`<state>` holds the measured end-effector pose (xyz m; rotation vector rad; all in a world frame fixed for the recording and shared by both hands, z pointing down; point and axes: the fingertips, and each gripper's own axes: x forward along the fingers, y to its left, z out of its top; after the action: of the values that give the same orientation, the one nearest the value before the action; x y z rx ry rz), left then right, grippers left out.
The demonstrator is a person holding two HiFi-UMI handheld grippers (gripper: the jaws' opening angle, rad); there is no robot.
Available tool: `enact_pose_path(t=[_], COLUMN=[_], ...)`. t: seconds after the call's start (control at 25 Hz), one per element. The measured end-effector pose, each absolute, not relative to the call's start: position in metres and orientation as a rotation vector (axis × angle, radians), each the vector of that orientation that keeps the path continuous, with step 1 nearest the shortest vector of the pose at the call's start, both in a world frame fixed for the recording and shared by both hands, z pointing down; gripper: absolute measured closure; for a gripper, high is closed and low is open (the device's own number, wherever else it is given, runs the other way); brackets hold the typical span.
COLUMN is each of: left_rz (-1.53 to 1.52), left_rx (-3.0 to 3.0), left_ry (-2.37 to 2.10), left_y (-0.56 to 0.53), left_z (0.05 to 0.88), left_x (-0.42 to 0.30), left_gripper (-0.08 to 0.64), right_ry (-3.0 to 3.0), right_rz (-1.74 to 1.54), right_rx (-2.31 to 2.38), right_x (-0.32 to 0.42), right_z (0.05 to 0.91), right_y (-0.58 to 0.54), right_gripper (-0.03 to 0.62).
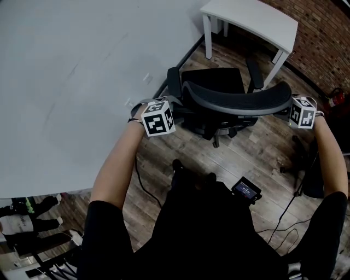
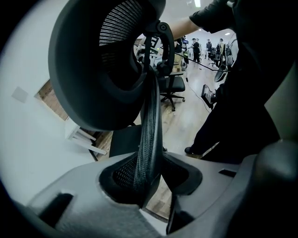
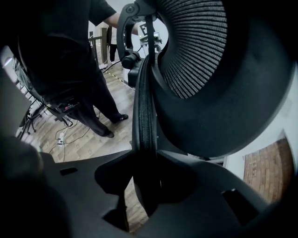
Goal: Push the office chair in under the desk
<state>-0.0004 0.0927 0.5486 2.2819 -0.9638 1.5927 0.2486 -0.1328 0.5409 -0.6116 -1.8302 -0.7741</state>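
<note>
A black mesh office chair (image 1: 235, 101) stands on the wood floor, its seat (image 1: 213, 79) facing a small white desk (image 1: 251, 16) at the top. My left gripper (image 1: 176, 105) is shut on the backrest's left edge. My right gripper (image 1: 289, 106) is shut on its right edge. In the left gripper view the mesh edge (image 2: 149, 139) runs down into the left gripper (image 2: 149, 181), touching both jaws. The right gripper view shows the same: the backrest rim (image 3: 143, 116) is pinched in the right gripper (image 3: 146, 186). The chair's base is hidden under the seat.
A pale wall (image 1: 65, 82) runs along the left of the chair. A brick wall (image 1: 322, 38) and a red object (image 1: 336, 97) stand at the right. Cables (image 1: 284, 213) trail over the floor near the person's feet, and a dark stand (image 1: 303, 164) is at the right.
</note>
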Motion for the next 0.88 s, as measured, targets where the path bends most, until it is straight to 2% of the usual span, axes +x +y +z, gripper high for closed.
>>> enact_pose_path(t=[0.4,0.88], left_rz=[1.601,1.650], left_rx=[2.304,2.401], left_ry=[-0.934,-0.852], left_y=[0.095,0.113], left_z=[0.552,0.566], left_x=[-0.008,-0.076], left_gripper=[0.419,0.417], right_ry=[-1.859,-1.893], right_rz=[-0.781,-0.755], right_rx=[-0.567,-0.432], right_x=[0.247,0.206], right_z=[0.543,0.549], right_y=[-0.121,-0.065], right_gripper=[0.468,0.479])
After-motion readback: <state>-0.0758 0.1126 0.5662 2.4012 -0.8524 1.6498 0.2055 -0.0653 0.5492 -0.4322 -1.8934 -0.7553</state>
